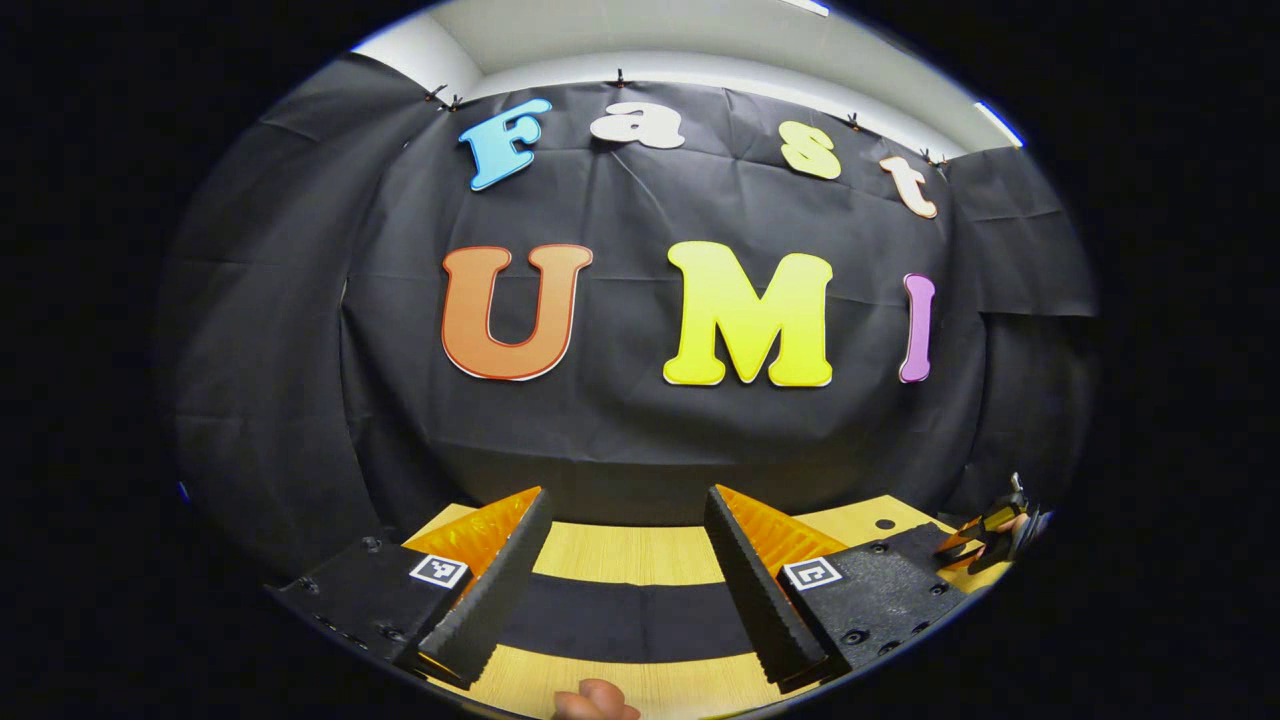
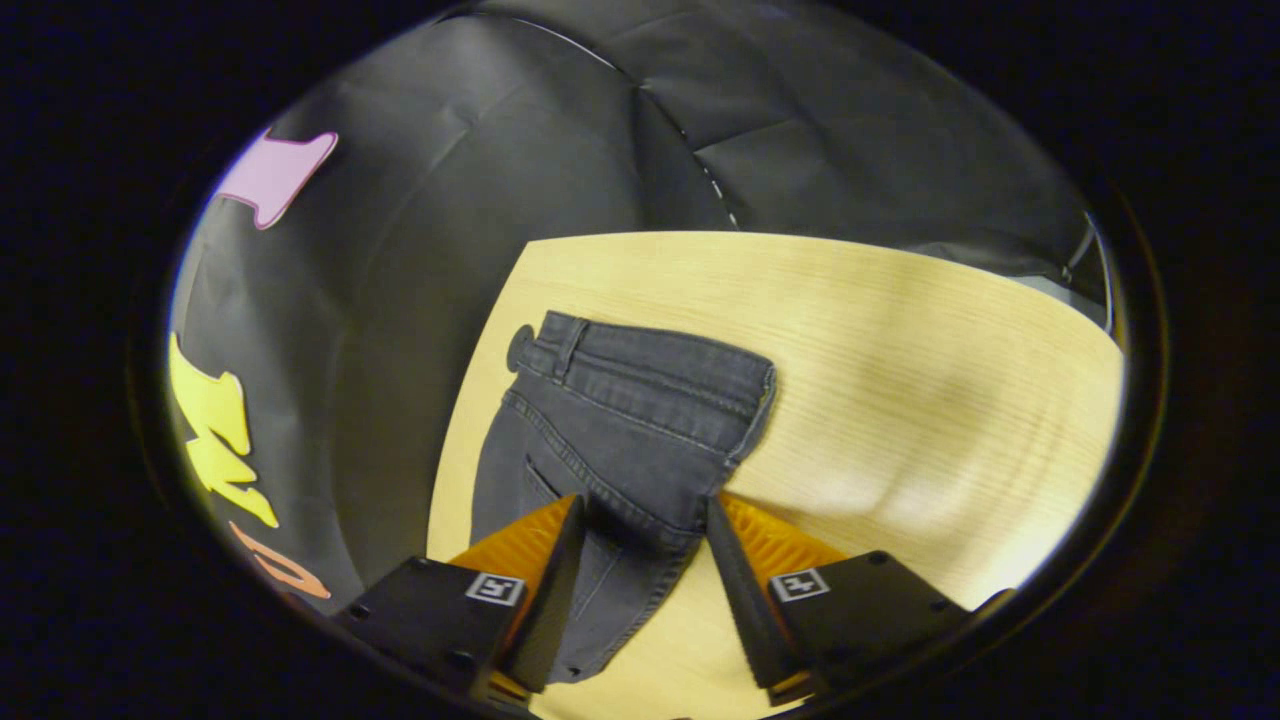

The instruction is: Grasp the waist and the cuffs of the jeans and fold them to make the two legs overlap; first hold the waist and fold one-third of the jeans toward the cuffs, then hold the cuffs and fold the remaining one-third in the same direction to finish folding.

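Dark grey jeans (image 2: 640,420) lie flat on the light wooden table (image 2: 900,400), their waistband (image 2: 650,365) at the far end in the right gripper view. My right gripper (image 2: 640,590) hovers open over the seat area, with the cloth showing between its fingers and nothing pinched. In the left gripper view a dark band of cloth (image 1: 620,620), apparently a jeans leg, runs across the table (image 1: 620,550) between the fingers. My left gripper (image 1: 625,590) is open above that band. The right gripper (image 1: 990,535) shows small at the far right of that view.
The black booth wall (image 1: 620,430) rises just past the table's far edge in the left gripper view and along the table's left side (image 2: 400,400) in the right gripper view. A fingertip (image 1: 595,702) shows at the bottom. Bare tabletop lies right of the jeans.
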Available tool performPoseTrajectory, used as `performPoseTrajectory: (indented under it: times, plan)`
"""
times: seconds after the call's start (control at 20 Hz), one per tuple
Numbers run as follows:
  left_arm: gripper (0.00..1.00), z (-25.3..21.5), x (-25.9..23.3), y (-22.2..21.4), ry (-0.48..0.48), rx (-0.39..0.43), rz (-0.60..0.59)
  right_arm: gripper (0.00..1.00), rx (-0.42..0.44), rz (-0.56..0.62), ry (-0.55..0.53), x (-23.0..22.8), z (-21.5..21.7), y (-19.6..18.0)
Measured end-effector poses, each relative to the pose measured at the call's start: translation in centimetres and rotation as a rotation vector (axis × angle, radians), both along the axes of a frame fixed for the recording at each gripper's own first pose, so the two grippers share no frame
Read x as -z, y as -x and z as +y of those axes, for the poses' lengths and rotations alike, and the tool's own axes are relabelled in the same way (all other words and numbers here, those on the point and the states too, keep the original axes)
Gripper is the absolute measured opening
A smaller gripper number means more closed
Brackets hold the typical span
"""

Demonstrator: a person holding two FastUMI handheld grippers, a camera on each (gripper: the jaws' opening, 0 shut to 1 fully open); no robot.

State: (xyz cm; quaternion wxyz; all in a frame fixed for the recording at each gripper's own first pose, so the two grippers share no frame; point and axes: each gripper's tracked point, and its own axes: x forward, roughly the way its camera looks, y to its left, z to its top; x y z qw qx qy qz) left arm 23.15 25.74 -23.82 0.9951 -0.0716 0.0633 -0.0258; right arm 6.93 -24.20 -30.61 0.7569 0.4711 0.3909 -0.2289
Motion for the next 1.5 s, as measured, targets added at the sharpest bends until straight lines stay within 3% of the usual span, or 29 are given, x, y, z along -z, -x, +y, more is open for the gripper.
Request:
performPoseTrajectory:
  times: [0.05, 0.25, 0.3, 0.35, 0.45, 0.5, 0.65, 0.8, 0.85, 0.95, 1.0, 1.05, 1.1, 1.25, 1.5]
  plan:
    - [0.99, -0.1, 0.1, 0.1, 0.002, 0.003, 0.006, 0.52, 0.004, 0.004, 0.000, 0.5, -0.3, 0.1]
    - [0.98, -0.8, 0.7, 0.1, 0.004, 0.013, 0.026, 0.23, -0.026, 0.007, -0.009, 1.0, -0.5, 0.2]
    - [0.98, -1.0, 0.8, 0.1, 0.005, 0.017, 0.027, 0.23, -0.019, 0.001, -0.007, 1.2, -0.7, -0.1]
    - [0.98, -1.1, 0.7, 0.1, 0.005, 0.020, 0.028, 0.07, -0.029, 0.006, -0.002, 1.0, -0.3, 0.1]
    - [0.99, -1.4, 0.7, 0.0, 0.004, 0.024, 0.029, 0.03, -0.068, 0.012, 0.045, 1.0, -0.2, -0.1]
    - [0.99, -1.4, 0.7, 0.0, 0.003, 0.027, 0.029, 0.08, -0.087, 0.008, 0.074, 0.7, -0.2, -0.1]
    - [0.99, -1.7, 1.4, 0.2, 0.019, 0.043, 0.056, 0.07, -0.163, -0.027, 0.187, -0.8, 0.2, -0.6]
    - [0.98, -1.2, 1.6, 0.4, 0.031, 0.031, 0.069, 0.02, -0.265, -0.086, 0.333, -3.8, 1.1, -1.4]
    - [0.98, -1.0, 1.7, 0.5, 0.033, 0.028, 0.071, 0.07, -0.306, -0.108, 0.385, -5.2, 1.7, -1.4]
    - [0.99, -0.9, 1.7, 0.5, 0.039, 0.023, 0.075, 0.02, -0.379, -0.149, 0.469, -7.3, 3.1, -2.0]
    - [0.99, -0.9, 1.8, 0.5, 0.043, 0.021, 0.075, 0.07, -0.414, -0.170, 0.511, -8.4, 4.0, -2.4]
    - [0.98, -0.8, 1.7, 0.5, 0.047, 0.019, 0.075, 0.02, -0.451, -0.195, 0.550, -9.4, 5.1, -2.7]
    - [0.99, -0.8, 1.7, 0.4, 0.051, 0.016, 0.075, 0.07, -0.479, -0.218, 0.578, -10.3, 6.2, -2.9]
    - [0.99, -0.7, 1.6, 0.7, 0.057, 0.015, 0.074, 0.07, -0.565, -0.279, 0.661, -12.3, 8.9, -2.9]
    - [0.99, 0.0, 2.0, 1.3, 0.058, -0.002, 0.084, 0.07, -0.646, -0.381, 0.691, -15.0, 12.4, -2.2]
